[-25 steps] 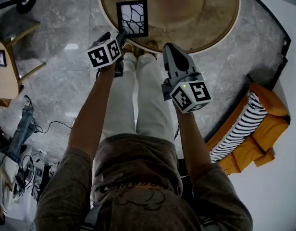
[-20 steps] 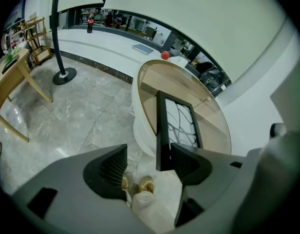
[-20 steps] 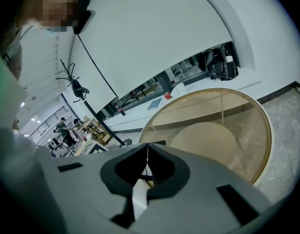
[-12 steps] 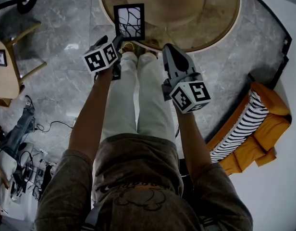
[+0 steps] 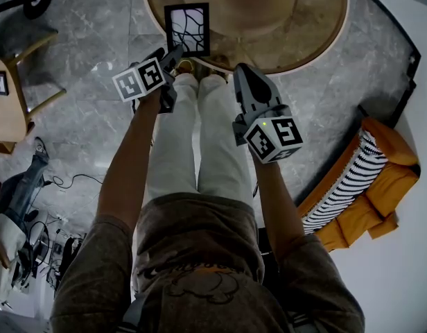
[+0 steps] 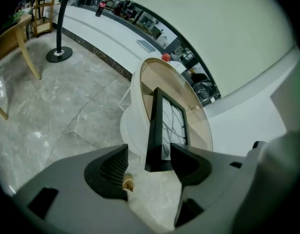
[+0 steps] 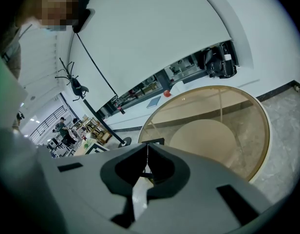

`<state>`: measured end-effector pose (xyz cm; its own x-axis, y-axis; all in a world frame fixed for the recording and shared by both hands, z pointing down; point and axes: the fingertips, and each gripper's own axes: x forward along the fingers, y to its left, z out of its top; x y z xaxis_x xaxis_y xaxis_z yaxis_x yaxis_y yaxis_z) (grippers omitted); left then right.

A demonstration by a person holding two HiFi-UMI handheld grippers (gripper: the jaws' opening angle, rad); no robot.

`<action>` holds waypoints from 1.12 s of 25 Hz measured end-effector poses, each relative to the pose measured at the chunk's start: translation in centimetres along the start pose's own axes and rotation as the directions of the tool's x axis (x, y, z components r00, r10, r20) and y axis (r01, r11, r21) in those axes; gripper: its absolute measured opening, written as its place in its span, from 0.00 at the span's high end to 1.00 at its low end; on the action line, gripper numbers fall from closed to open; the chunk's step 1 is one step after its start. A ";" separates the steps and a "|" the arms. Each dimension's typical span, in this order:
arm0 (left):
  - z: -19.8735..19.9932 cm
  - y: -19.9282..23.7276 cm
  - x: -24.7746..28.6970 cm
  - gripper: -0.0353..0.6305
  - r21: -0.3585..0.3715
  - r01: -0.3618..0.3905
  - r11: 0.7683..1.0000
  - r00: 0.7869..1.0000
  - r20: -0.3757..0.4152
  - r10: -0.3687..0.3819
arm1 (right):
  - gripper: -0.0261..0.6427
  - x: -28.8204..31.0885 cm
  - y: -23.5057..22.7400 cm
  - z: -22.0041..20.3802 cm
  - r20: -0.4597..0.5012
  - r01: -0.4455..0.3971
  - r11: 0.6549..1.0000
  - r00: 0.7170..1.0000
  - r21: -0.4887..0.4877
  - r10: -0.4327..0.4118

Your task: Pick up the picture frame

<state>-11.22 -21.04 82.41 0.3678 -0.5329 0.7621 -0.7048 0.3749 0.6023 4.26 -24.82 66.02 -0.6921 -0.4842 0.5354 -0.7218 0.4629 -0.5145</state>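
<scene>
Left tongs (image 5: 173, 53) leftward, astride one picture frame (image 5: 187, 28)

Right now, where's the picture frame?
In the head view the picture frame stands at the near left edge of the round table, just ahead of the left gripper and between its open jaws.

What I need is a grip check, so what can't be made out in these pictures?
1. Left gripper view: the frame's lower front is behind one jaw of the left gripper. Whether it stands on the table can't be told.
2. Right gripper view: only the frame's top edge shows above the shut right gripper.
3. Head view: the left gripper's jaws are behind its cube.
</scene>
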 end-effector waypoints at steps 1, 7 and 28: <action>0.0 -0.1 0.1 0.52 -0.009 0.012 1.000 1.000 -0.003 -0.012 | 0.93 0.0 0.0 0.1 0.000 0.000 1.000 1.000 0.000 0.000; 0.1 -1.4 0.7 0.60 -0.103 0.174 0.979 0.985 0.005 -0.174 | 0.93 0.6 0.1 0.3 -0.004 0.001 1.000 1.000 0.008 -0.001; 0.4 -2.6 -0.7 0.78 -0.183 0.250 0.951 0.967 0.008 -0.253 | 0.93 -0.5 0.2 0.2 0.000 0.024 0.999 1.000 0.042 -0.024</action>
<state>-9.90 -21.90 80.24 0.5290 -0.6165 0.5831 -0.4670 0.3622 0.8067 4.44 -24.61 65.47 -0.6749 -0.4946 0.5477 -0.7372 0.4198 -0.5294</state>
